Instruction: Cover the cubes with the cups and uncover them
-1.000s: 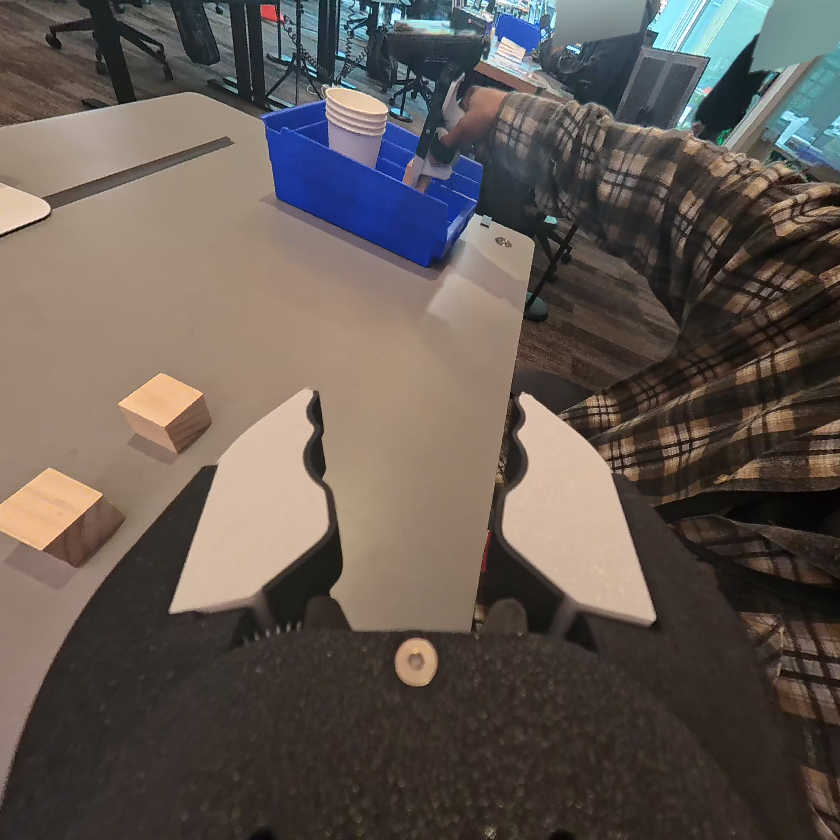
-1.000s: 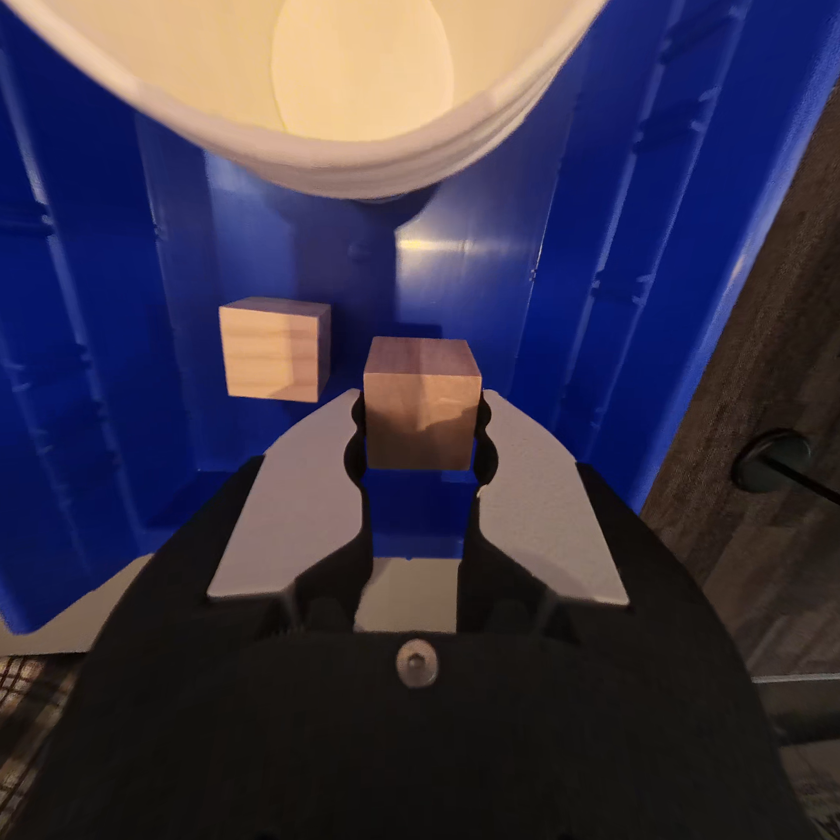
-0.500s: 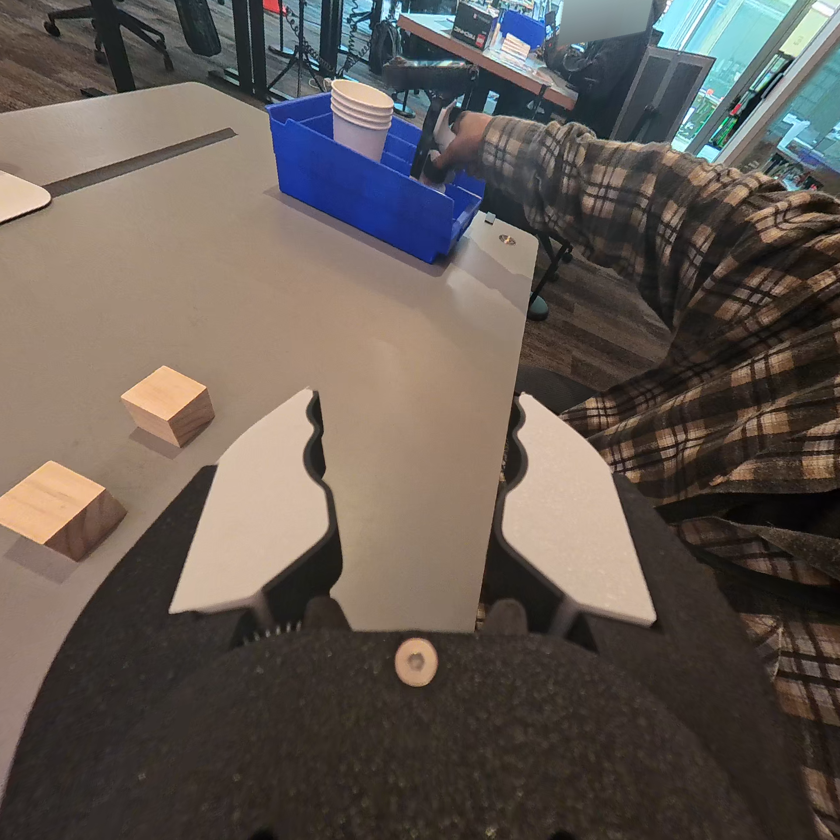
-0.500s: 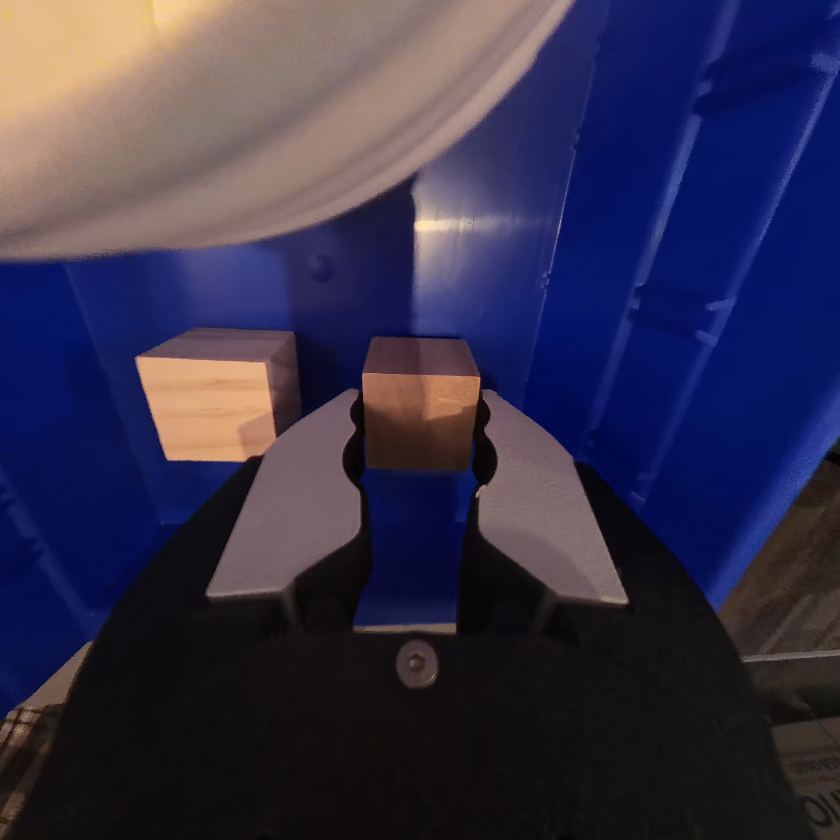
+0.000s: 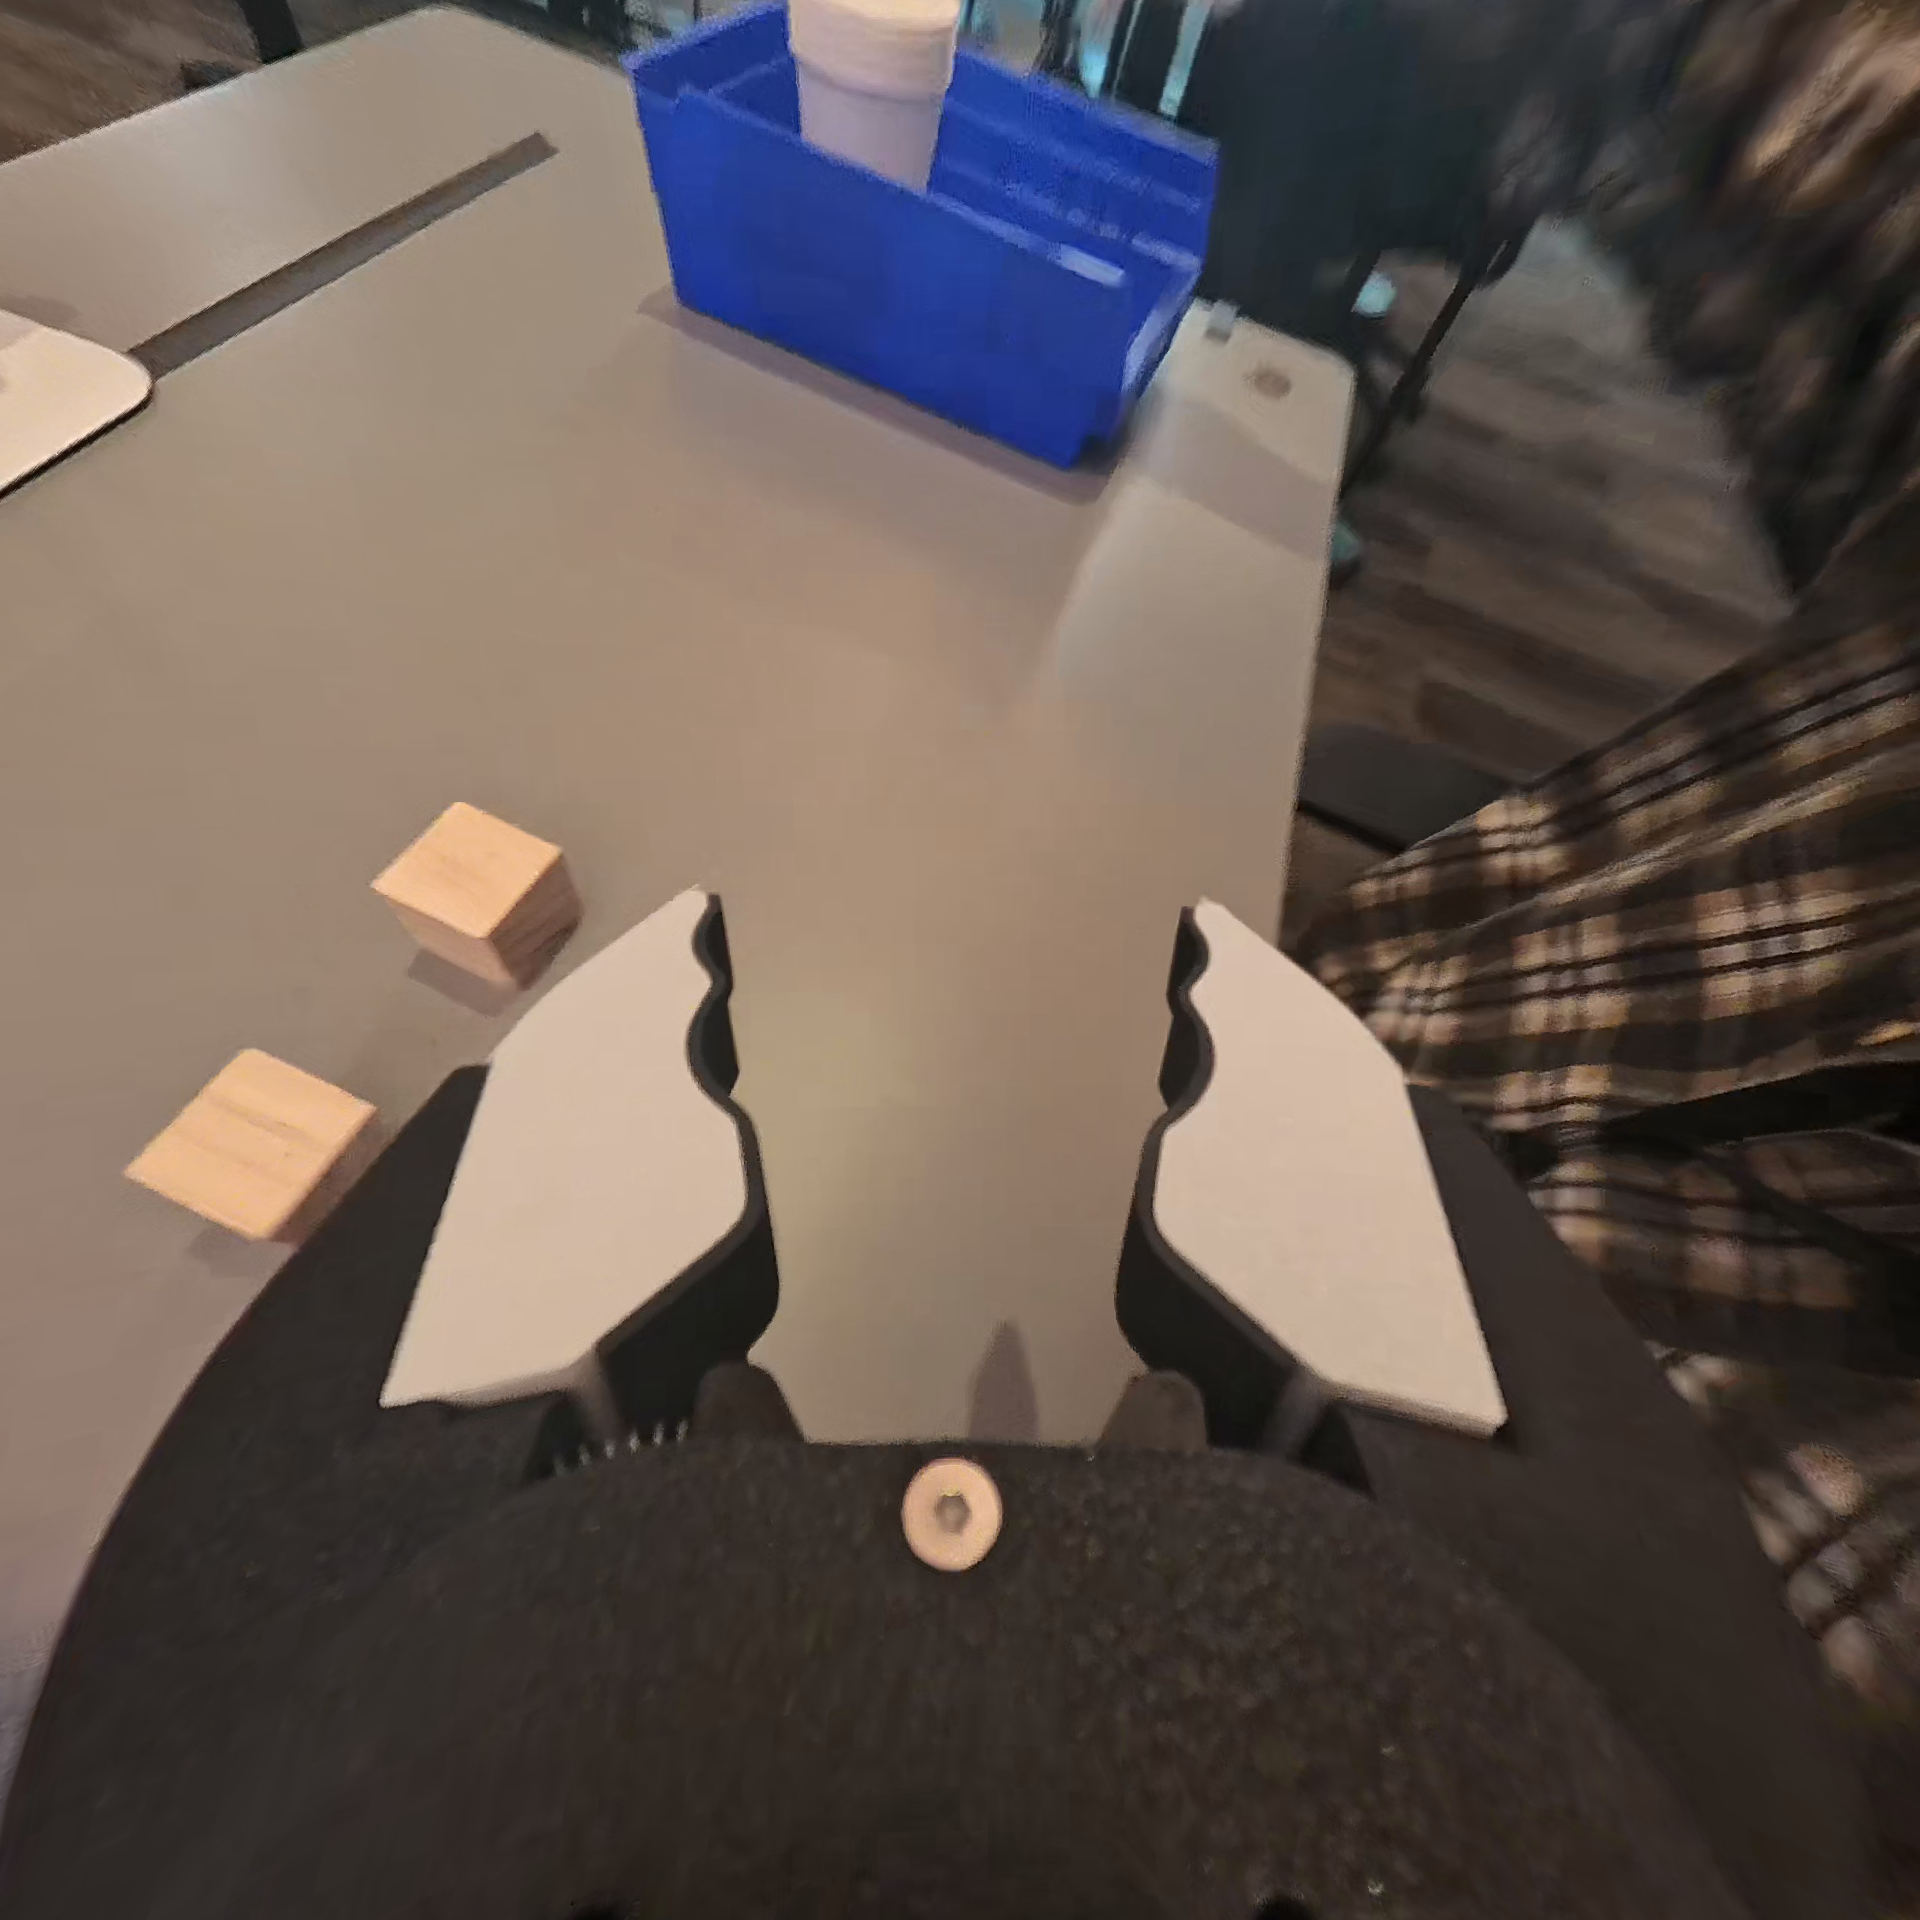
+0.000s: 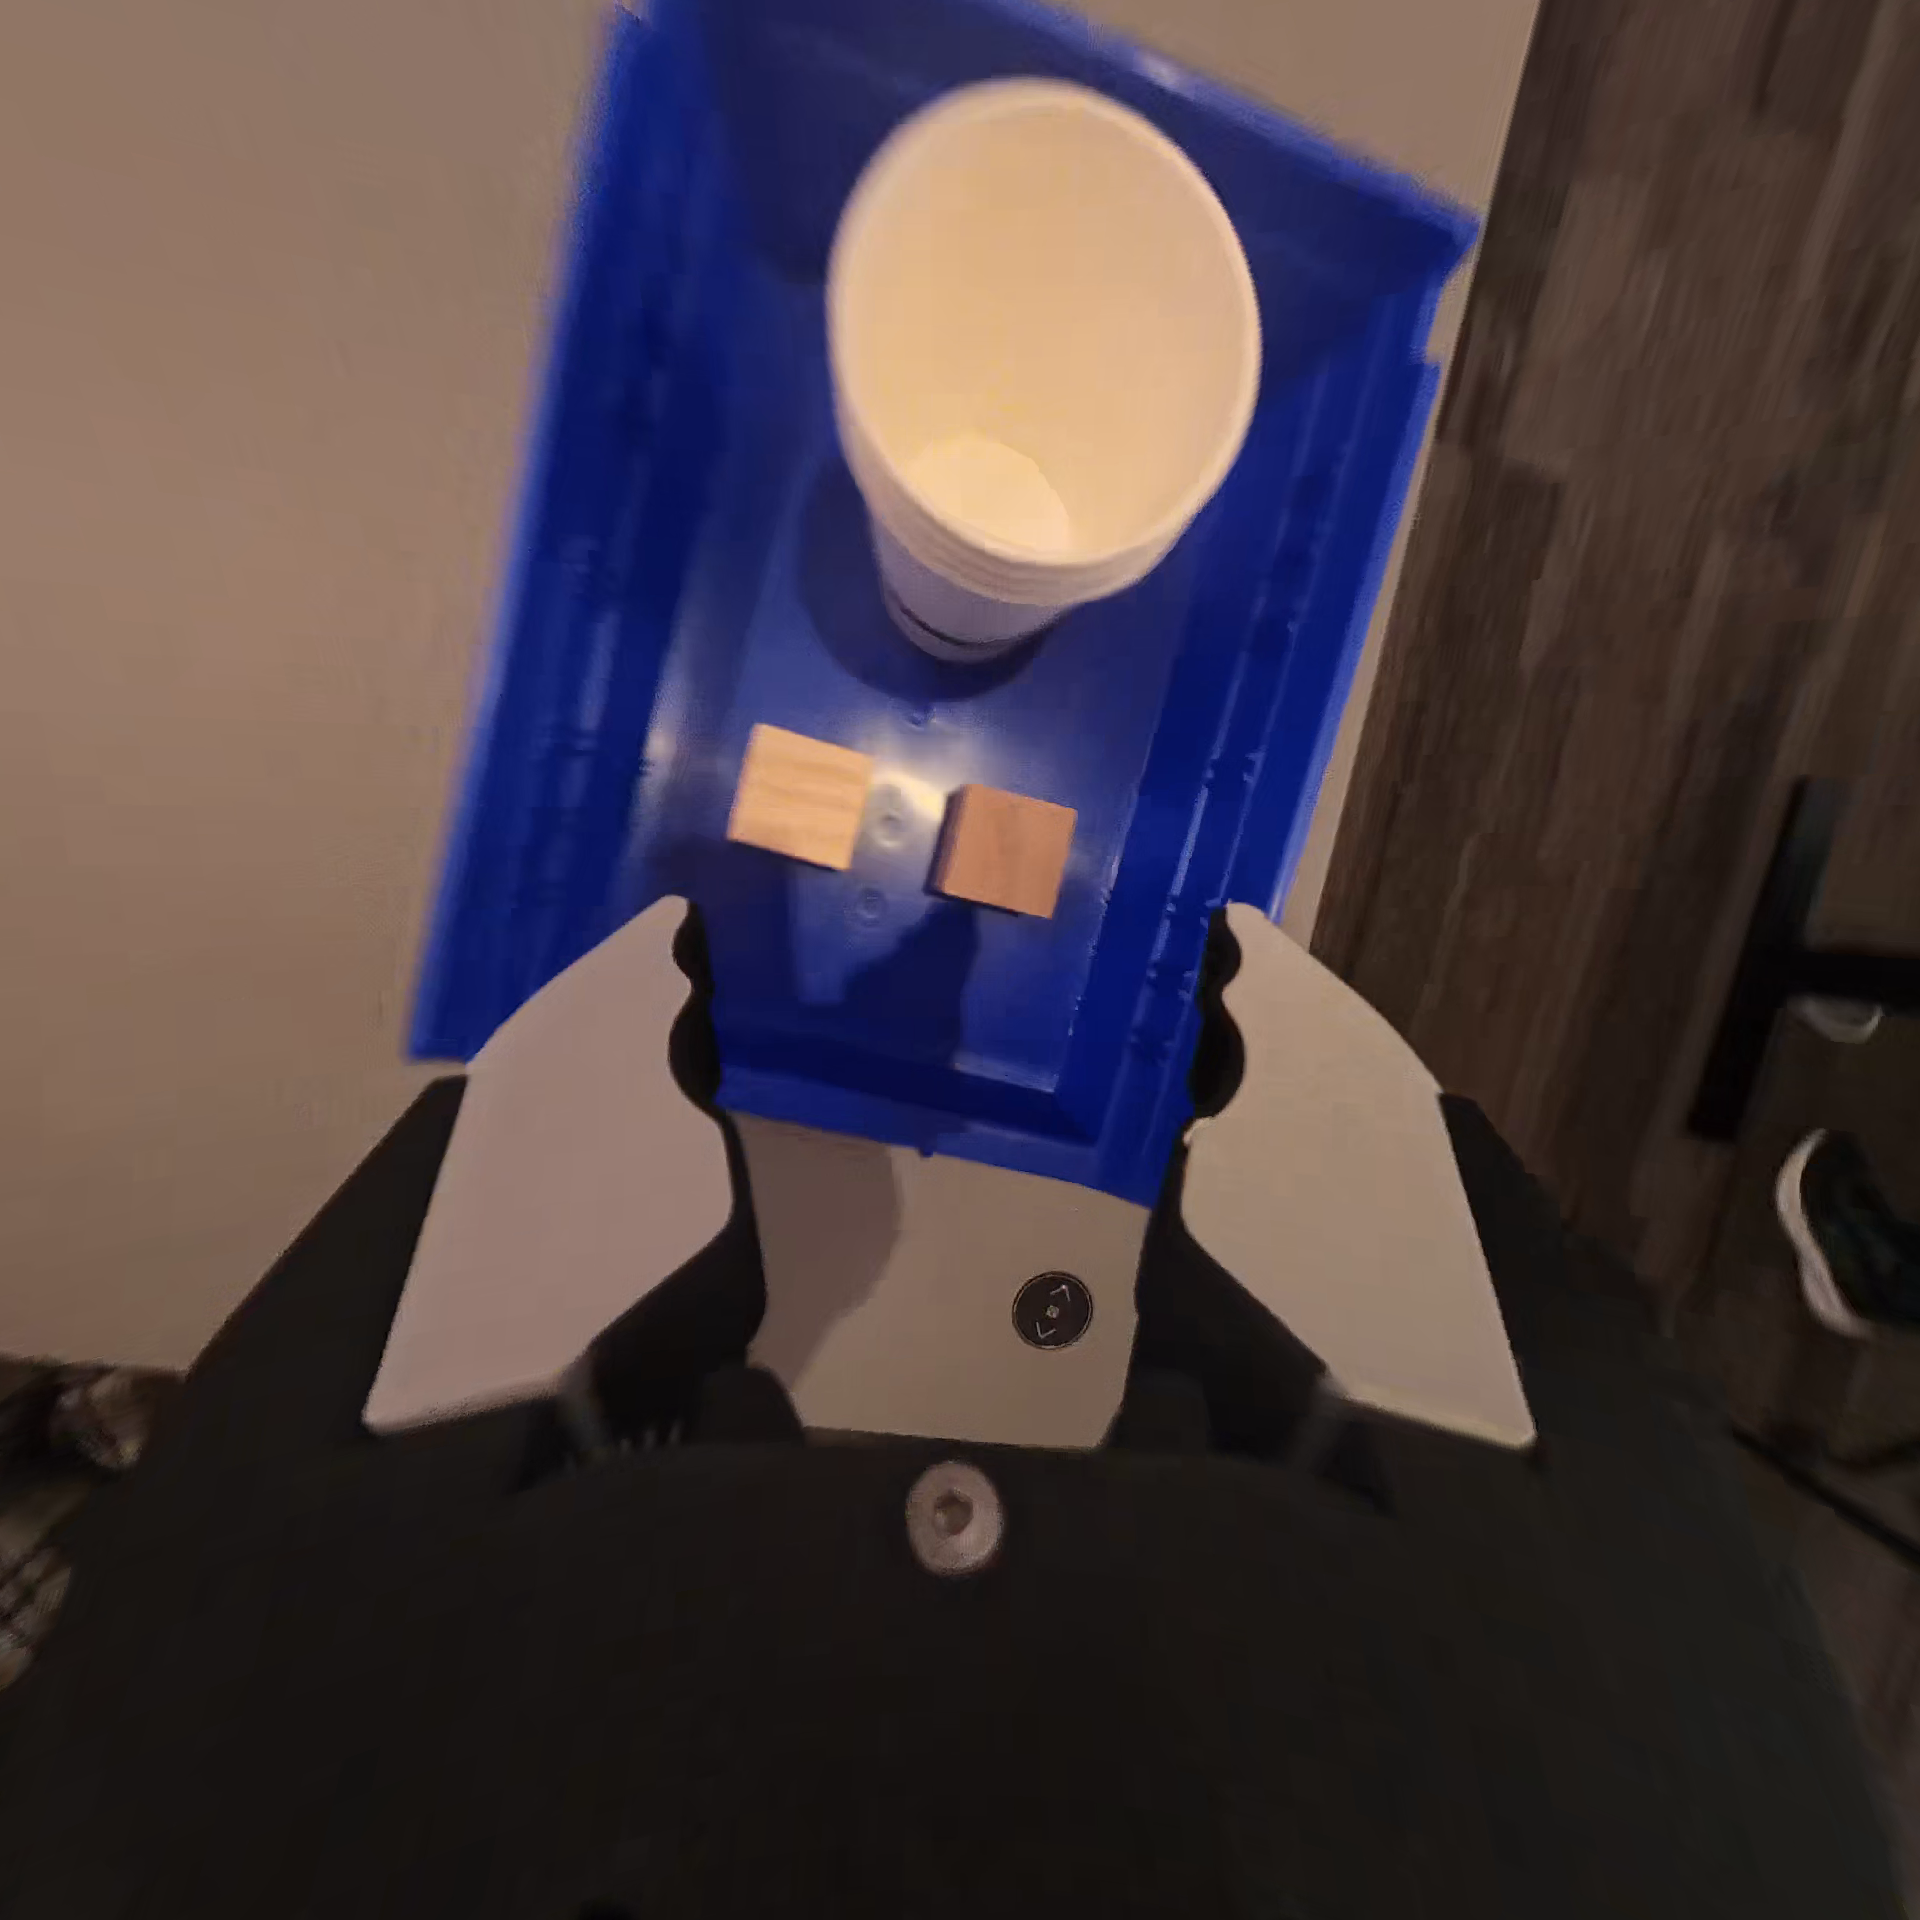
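A blue bin point(image 6: 540, 727) on the grey table holds a stack of white paper cups point(image 6: 1039, 353) and two wooden cubes, a pale one point(image 6: 798, 794) and a darker one point(image 6: 1003, 850). My right gripper point(image 6: 951, 930) is open and empty, above the bin's near end. In the left wrist view the bin point(image 5: 894, 281) with the cup stack point(image 5: 871, 83) stands at the far end of the table. Two more wooden cubes point(image 5: 476, 904) point(image 5: 252, 1141) lie on the table left of my left gripper point(image 5: 951, 935), which is open and empty above the table.
The grey table's right edge point(image 5: 1311, 665) runs beside a plaid sleeve point(image 5: 1642, 935). A white flat object point(image 5: 52, 400) lies at the far left. A dark slot point(image 5: 343, 255) crosses the table. A round black button point(image 6: 1051, 1311) sits on the table near the bin. A shoe point(image 6: 1839, 1226) is on the floor.
My right gripper has opened, left the darker cube in the bin beside the pale one, and pulled back up and out. My left gripper has shifted a little forward and left over the table.
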